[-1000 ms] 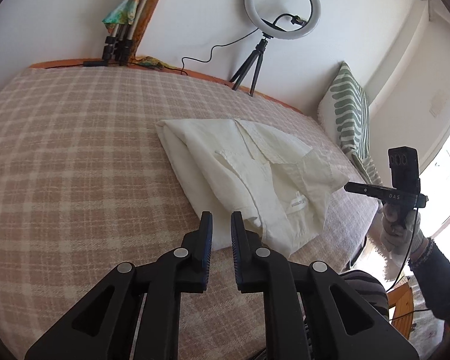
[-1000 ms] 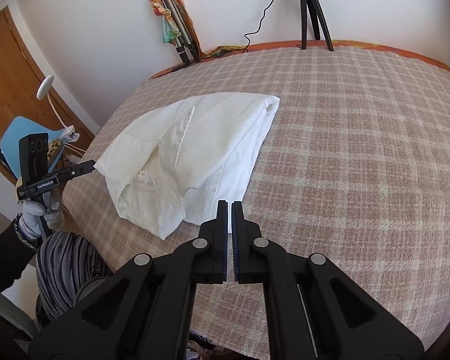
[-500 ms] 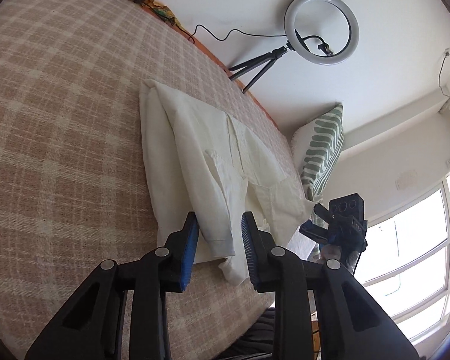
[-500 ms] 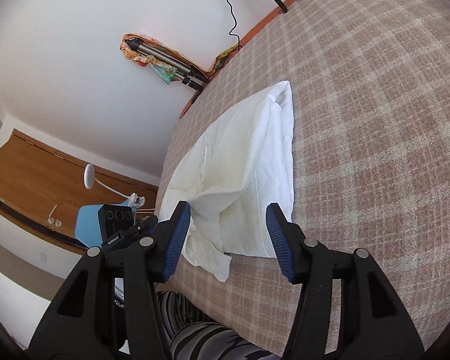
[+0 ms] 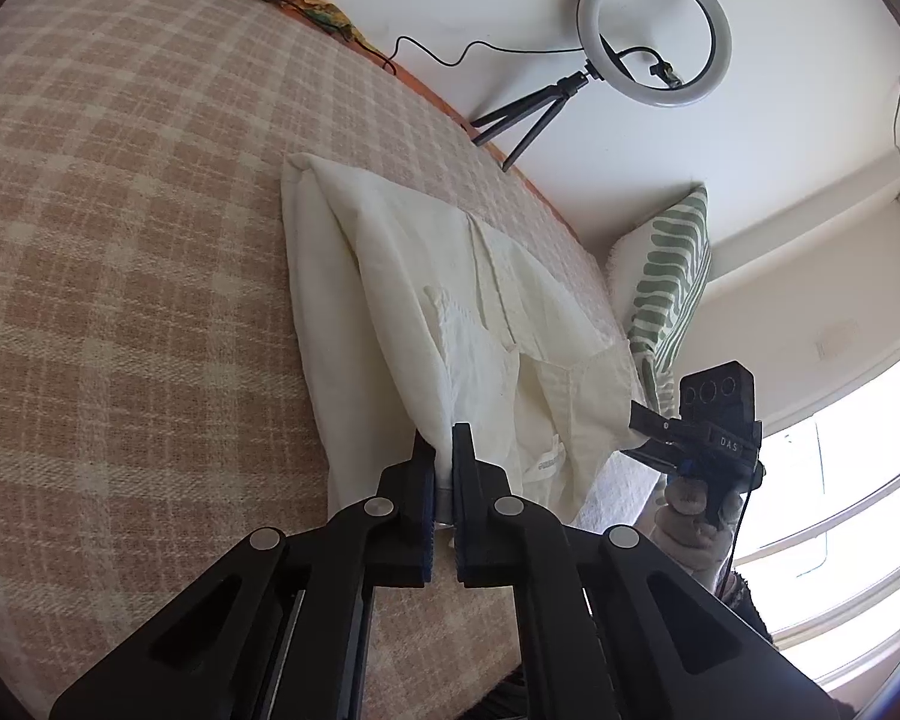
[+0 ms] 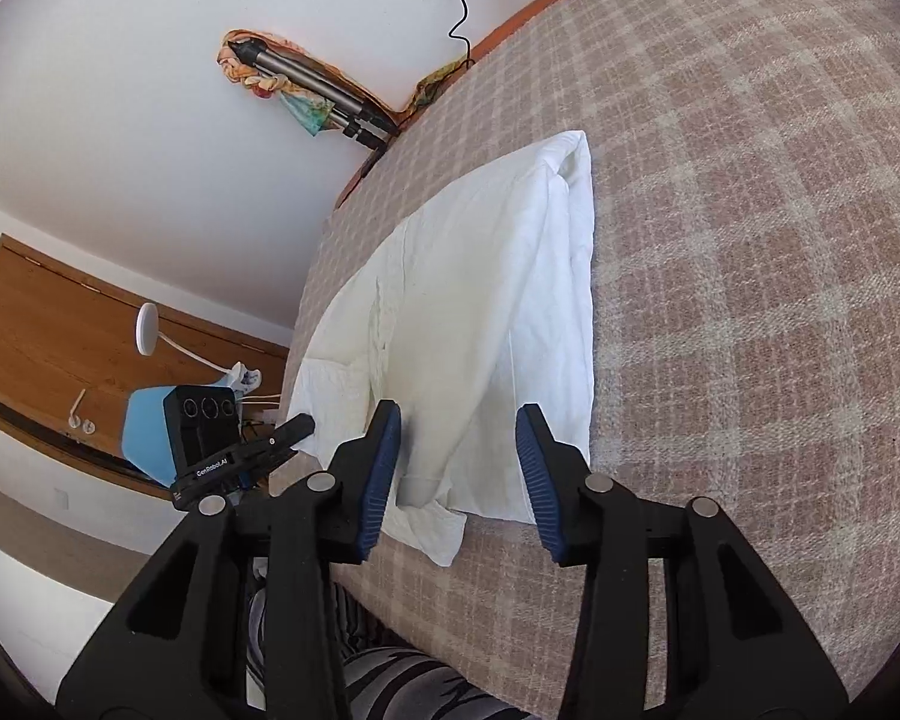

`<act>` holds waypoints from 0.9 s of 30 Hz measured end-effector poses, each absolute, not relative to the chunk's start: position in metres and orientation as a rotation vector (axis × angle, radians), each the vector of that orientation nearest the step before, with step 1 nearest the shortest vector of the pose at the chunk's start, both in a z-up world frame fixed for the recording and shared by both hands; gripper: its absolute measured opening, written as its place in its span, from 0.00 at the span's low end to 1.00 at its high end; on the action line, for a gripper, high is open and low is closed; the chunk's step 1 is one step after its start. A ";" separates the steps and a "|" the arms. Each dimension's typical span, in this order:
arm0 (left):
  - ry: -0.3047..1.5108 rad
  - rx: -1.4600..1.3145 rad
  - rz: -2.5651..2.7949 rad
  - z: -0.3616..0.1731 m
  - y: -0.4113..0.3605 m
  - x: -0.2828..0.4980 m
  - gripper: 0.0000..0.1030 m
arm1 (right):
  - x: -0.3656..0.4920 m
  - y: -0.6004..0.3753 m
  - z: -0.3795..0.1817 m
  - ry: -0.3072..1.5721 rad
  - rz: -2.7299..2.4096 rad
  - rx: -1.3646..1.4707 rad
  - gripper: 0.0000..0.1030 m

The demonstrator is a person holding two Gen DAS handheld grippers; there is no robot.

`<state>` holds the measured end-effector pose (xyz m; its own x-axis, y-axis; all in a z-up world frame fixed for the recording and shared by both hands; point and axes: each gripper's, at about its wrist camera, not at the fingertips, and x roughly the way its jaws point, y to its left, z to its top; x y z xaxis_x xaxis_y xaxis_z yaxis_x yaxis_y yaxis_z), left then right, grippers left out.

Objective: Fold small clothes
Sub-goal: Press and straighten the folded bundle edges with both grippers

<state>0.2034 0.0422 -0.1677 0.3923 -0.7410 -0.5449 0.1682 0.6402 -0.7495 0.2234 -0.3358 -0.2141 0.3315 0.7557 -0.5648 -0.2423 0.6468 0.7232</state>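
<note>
Shirt (image 5: 450, 312) lies half-folded on the bed (image 5: 120, 240): your left gripper (image 5: 444, 450) pinches its near edge, so finish closing your right gripper (image 6: 456, 444), jaws still apart around the hem, before lifting evenly.

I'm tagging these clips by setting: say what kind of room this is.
Most likely a bedroom used for filming: a bed with a plaid cover, a green patterned pillow against the wall, and a ring light on a small tripod.
</note>
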 end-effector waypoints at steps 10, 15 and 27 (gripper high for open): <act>1.054 -0.627 -0.613 -0.170 0.055 0.197 0.02 | 0.205 -0.325 -0.201 1.045 0.643 0.405 0.04; 1.074 -0.669 -0.591 -0.196 0.060 0.192 0.02 | 0.211 -0.327 -0.234 1.113 0.601 0.417 0.03; 1.043 -0.341 -0.518 -0.143 0.067 0.185 0.07 | 0.198 -0.296 -0.169 1.084 0.593 -0.034 0.07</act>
